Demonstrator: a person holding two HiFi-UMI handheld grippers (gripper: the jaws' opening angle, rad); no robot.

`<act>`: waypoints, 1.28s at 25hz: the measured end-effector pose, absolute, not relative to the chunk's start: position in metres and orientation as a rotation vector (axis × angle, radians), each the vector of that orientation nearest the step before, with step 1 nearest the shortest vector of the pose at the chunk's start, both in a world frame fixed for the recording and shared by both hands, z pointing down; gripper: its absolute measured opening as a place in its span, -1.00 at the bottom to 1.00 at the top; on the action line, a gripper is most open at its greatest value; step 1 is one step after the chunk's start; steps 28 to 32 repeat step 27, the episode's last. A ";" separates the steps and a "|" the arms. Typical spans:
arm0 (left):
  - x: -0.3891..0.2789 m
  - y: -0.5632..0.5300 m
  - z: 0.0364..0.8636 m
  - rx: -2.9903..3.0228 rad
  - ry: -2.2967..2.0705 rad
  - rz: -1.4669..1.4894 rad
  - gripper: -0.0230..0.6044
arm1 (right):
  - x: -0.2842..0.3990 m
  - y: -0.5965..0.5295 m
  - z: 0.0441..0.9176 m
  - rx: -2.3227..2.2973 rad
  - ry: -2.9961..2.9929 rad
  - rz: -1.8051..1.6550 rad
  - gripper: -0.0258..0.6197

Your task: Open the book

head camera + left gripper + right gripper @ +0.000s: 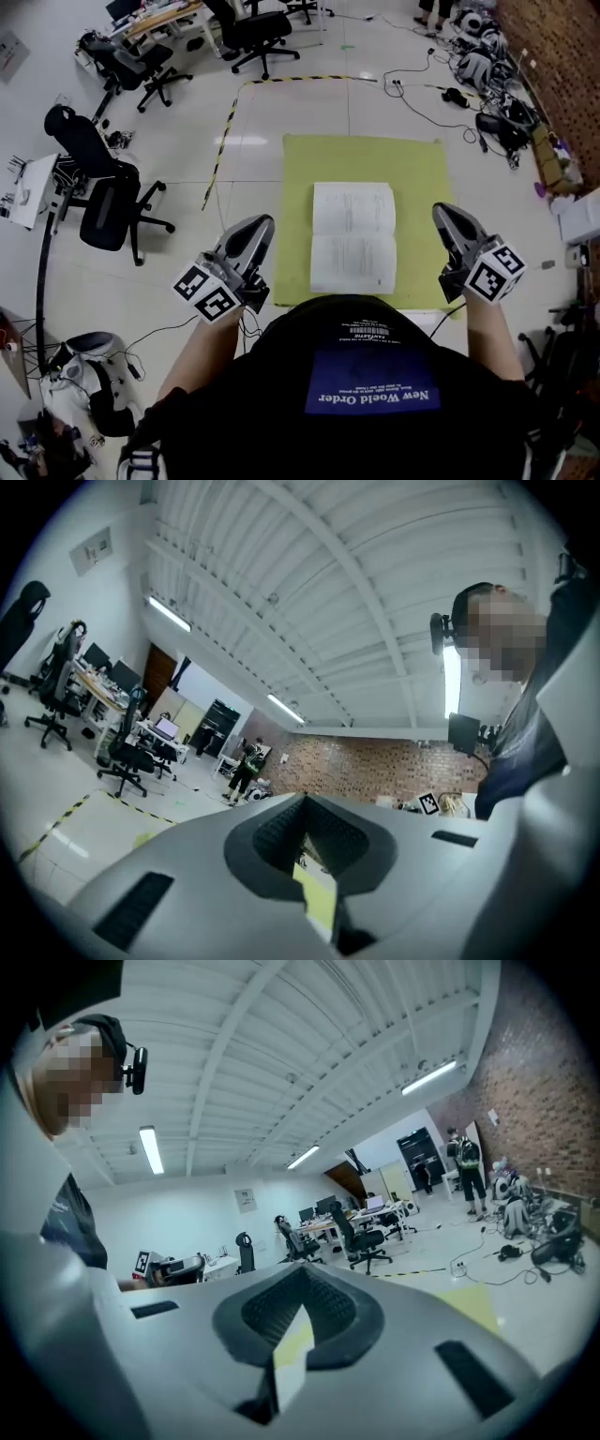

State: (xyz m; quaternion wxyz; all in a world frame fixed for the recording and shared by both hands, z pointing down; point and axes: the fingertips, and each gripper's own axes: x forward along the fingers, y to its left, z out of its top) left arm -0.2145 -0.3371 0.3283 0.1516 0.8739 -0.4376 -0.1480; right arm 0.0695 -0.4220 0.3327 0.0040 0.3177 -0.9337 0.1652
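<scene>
The blue patch [372, 382] on the person's shirt [272, 412] reads "New World Order".

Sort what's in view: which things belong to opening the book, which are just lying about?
Job: book, lying open on the green mat; left hand-held gripper; right hand-held gripper.
Lying about: office chairs; cables and gear; striped tape.
</scene>
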 end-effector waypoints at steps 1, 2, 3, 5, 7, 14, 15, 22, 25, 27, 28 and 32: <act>-0.213 -0.331 0.329 2.490 -1.257 -0.453 -0.91 | 0.072 -0.420 0.334 1.011 -2.922 0.530 -0.96; -0.210 -0.327 0.332 2.472 -1.249 -0.473 -0.91 | 0.073 -0.418 0.337 1.018 -2.918 0.543 -0.96; -0.208 -0.324 0.336 2.457 -1.240 -0.483 -0.91 | 0.074 -0.416 0.341 1.022 -2.913 0.555 -0.97; -0.205 -0.320 0.342 2.440 -1.224 -0.487 -0.91 | 0.073 -0.409 0.349 1.024 -2.902 0.569 -0.97; -0.204 -0.317 0.344 2.448 -1.219 -0.478 -0.91 | 0.070 -0.403 0.354 1.015 -2.896 0.567 -0.97; -0.200 -0.316 0.336 2.488 -1.225 -0.480 -0.91 | 0.066 -0.393 0.351 0.958 -2.892 0.480 -0.97; -0.198 -0.317 0.336 2.490 -1.221 -0.479 -0.91 | 0.066 -0.393 0.351 0.956 -2.889 0.474 -0.97; -0.190 -0.321 0.334 2.499 -1.196 -0.475 -0.91 | 0.071 -0.392 0.354 0.947 -2.878 0.469 -0.97; -0.191 -0.324 0.333 2.496 -1.197 -0.481 -0.91 | 0.071 -0.393 0.355 0.942 -2.881 0.461 -0.97; -0.191 -0.327 0.331 2.495 -1.197 -0.484 -0.91 | 0.070 -0.394 0.354 0.934 -2.883 0.452 -0.97; -0.191 -0.327 0.331 2.495 -1.197 -0.484 -0.91 | 0.070 -0.394 0.354 0.934 -2.883 0.452 -0.97; -0.191 -0.327 0.331 2.495 -1.197 -0.484 -0.91 | 0.070 -0.394 0.354 0.934 -2.883 0.452 -0.97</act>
